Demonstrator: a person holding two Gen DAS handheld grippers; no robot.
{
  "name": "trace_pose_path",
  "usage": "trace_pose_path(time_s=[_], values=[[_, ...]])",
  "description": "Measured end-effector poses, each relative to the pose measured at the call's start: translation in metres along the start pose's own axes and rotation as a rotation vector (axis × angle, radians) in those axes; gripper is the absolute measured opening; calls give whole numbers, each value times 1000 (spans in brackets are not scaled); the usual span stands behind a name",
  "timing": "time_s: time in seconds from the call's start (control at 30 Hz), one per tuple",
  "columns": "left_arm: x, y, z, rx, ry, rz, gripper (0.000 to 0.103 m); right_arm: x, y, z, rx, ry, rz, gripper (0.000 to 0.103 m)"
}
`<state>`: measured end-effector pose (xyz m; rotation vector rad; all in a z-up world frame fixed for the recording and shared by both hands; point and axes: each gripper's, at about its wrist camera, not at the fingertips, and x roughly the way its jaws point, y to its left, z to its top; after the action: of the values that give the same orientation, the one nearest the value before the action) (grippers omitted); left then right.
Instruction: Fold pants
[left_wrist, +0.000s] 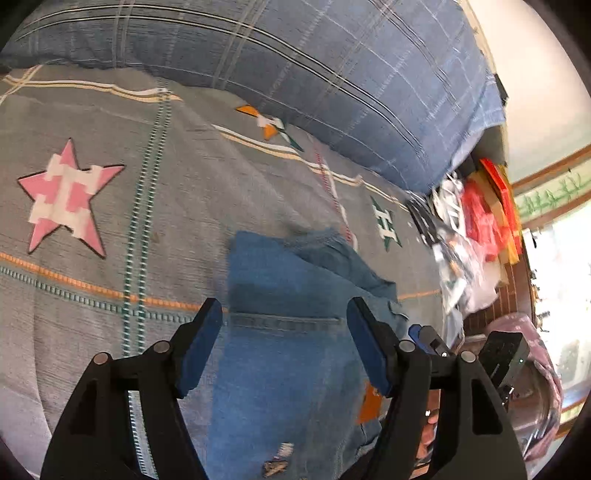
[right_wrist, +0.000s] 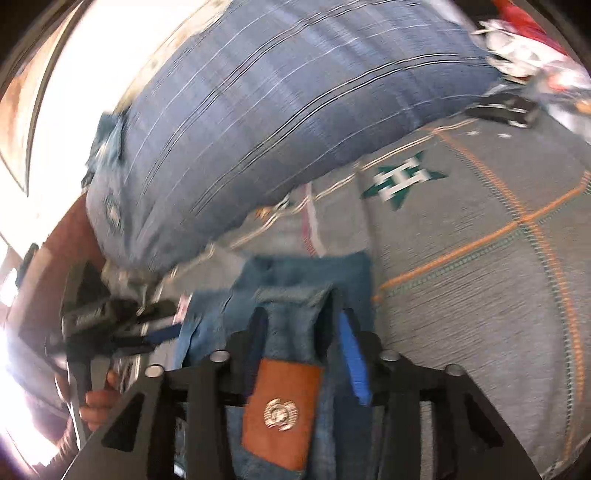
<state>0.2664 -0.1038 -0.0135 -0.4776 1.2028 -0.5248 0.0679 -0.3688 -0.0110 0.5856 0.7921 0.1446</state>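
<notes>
The blue jeans (left_wrist: 284, 354) lie on a grey patterned bedspread (left_wrist: 92, 295), with a back pocket seam and frayed tears showing. My left gripper (left_wrist: 284, 321) hovers just above them, jaws wide open and empty. In the right wrist view my right gripper (right_wrist: 301, 332) is shut on the jeans' waistband (right_wrist: 291, 321), with the brown leather patch (right_wrist: 280, 406) between the fingers. The left gripper also shows in the right wrist view (right_wrist: 162, 328), to the left of the jeans. The right gripper's blue tip shows in the left wrist view (left_wrist: 417, 332), at the jeans' right edge.
A large blue plaid pillow (left_wrist: 332, 74) lies along the far side of the bed. A pile of red, white and yellow bags and clutter (left_wrist: 476, 229) sits at the bed's right end. A bright window (left_wrist: 561, 295) is beyond it.
</notes>
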Motion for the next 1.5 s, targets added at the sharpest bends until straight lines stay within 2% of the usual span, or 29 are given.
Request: trace_pose_path(time_s=[0.07,0.13,0.17,0.2,0.23,0.33,0.4,0.5,0.57,0.63,0.7,0.77,0.83,0.93,1.0,1.07,1.1,1.17,1.23,1.27,1.33,1.4,1.43,1.5], values=[[12,-1,-2,-17,44,-9,70,13,-4,3,21,32,20,44],[20,-8,-10,2,64,34,70,32,-1,2,7,78,10,44],[19,-14,-13,31,47,55,70,41,0,1,-13,87,-29,38],[17,-19,-14,48,43,59,70,45,1,1,-40,92,-48,26],[15,-22,-16,55,39,55,70,46,5,2,-64,97,-53,7],[13,-24,-19,55,20,42,70,25,11,2,-79,38,-27,7],[23,-24,-21,61,19,75,70,13,9,2,-79,-6,-46,7],[40,-31,-26,117,11,179,75,30,-9,-1,-41,44,-104,8],[36,-31,-27,116,21,169,75,46,-16,-4,-27,90,-124,11],[17,-24,-29,80,34,118,74,34,-15,-3,2,73,-92,17],[-8,-16,-36,87,24,85,74,15,-11,-6,4,92,-53,30],[-30,-4,-50,98,22,62,75,-4,-10,-20,2,134,-42,54],[-42,13,-70,81,35,11,77,-16,-11,-42,16,174,-23,59],[-29,30,-95,36,99,-1,78,-18,-15,-76,68,238,19,59],[-9,33,-105,18,177,22,76,-13,-11,-90,48,241,-15,54],[-11,21,-116,34,164,-8,71,-15,3,-92,-45,223,-85,14],[-14,13,-120,60,156,-21,71,-20,10,-91,-67,213,-82,14],[-16,-5,-129,138,114,30,71,-42,25,-88,-130,157,-95,13],[-3,-12,-135,210,107,95,72,-51,32,-91,-195,138,-152,13],[8,-9,-138,219,115,127,72,-46,27,-94,-186,161,-163,13],[2,-17,-144,278,72,153,72,-25,12,-107,-168,223,-197,14],[-5,-26,-149,354,83,191,72,-24,7,-110,-133,207,-191,18],[-14,-28,-150,382,79,180,72,-29,7,-106,-111,206,-166,21],[-37,-32,-147,417,40,152,72,-45,4,-97,-88,181,-129,22]])
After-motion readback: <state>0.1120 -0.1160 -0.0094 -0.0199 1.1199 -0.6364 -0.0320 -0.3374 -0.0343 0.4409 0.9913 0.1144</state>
